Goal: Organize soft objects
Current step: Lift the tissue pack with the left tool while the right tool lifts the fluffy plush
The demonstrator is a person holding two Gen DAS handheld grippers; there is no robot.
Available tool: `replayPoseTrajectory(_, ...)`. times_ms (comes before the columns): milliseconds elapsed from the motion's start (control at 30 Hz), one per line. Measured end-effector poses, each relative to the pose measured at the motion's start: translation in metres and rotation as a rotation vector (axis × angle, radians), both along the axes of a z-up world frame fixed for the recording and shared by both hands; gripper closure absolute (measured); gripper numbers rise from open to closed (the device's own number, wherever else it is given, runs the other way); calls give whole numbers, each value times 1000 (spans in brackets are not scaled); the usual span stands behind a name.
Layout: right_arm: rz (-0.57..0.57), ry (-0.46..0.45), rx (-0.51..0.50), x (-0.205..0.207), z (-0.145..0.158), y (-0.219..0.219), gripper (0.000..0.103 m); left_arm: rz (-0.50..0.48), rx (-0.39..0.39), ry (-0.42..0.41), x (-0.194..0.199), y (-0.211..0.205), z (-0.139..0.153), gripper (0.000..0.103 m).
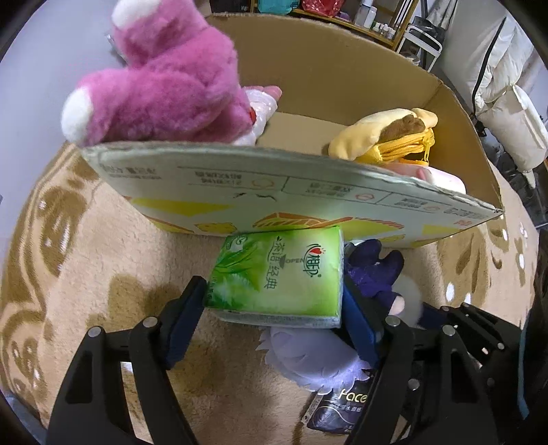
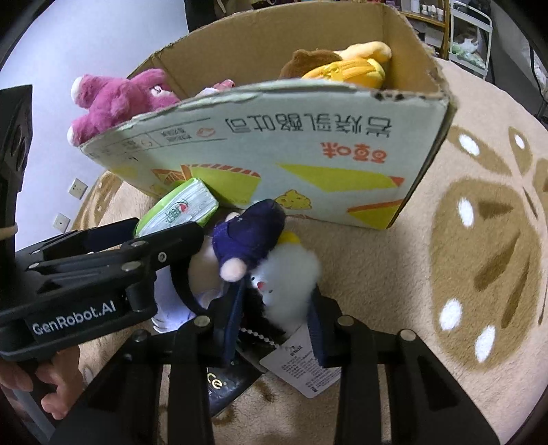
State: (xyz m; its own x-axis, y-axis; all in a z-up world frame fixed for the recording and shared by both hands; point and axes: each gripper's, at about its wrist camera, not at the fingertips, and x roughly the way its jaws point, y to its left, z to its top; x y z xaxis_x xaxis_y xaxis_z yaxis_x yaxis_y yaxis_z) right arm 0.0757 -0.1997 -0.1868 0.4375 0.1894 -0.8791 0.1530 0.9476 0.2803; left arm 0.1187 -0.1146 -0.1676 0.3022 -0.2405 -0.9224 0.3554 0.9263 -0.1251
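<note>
My left gripper (image 1: pixel 274 291) is shut on a green tissue pack (image 1: pixel 274 274), held just above the rug in front of the cardboard box (image 1: pixel 274 191). The pack also shows in the right wrist view (image 2: pixel 178 208), with the left gripper (image 2: pixel 144 236) around it. My right gripper (image 2: pixel 274 301) is shut on a white fluffy plush toy (image 2: pixel 287 277) with a paper tag. A doll in dark blue clothes (image 2: pixel 246 232) lies beside it. The box (image 2: pixel 274 137) holds a pink plush bear (image 1: pixel 164 75) and a yellow plush pouch (image 1: pixel 394 137).
A beige patterned rug (image 2: pixel 479 239) covers the floor. A black packet (image 1: pixel 342 407) lies on the rug under the doll. Shelves (image 1: pixel 359 17) and white padded items (image 1: pixel 507 113) stand behind the box.
</note>
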Motion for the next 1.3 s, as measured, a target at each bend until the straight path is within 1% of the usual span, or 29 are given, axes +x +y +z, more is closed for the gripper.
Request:
replayPoseTrajectory(67,4,-9,-10,-4,5,-1,68,4,15,-23,-5,2,4,28)
replayPoseTrajectory(233,-16,-19,-14,-13,11,-7,69,32,62,-117,-11,5,16,28)
replayPoseTrajectory(267,-25,-23,-11,-16,13,-12,69,37,60,-121,-12,5,18,28)
replayPoseTrajectory(300,-34,-30,-10,-23,15,-27,69,50,52,-128,-13,8,21,28)
replayPoseTrajectory(467,-86,-99,-12,-39,32,-42,69,100,36,-178,-21,24,41,28)
replayPoseTrajectory(633,-105,-168,-18,-54,55,-49,69,135,73,-248,-37,39,62,28)
replayPoseTrajectory(700,-110,-200,-23,-60,63,-55,69,134,87,-274,-44,48,70,28)
replayPoseTrajectory(800,-116,-233,-37,-68,71,-65,69,121,68,-295,-50,52,80,28)
replayPoseTrajectory(867,-119,-262,-45,-72,79,-67,69,108,75,-318,-57,52,87,28)
replayPoseTrajectory(1000,-121,-330,-62,-81,94,-68,69,90,98,-356,-72,53,99,28)
replayPoseTrajectory(1133,-112,-393,-85,-87,109,-64,69,92,113,-391,-85,56,109,28)
replayPoseTrajectory(1300,-112,-444,-101,-94,122,-62,69,101,118,-425,-93,58,117,28)
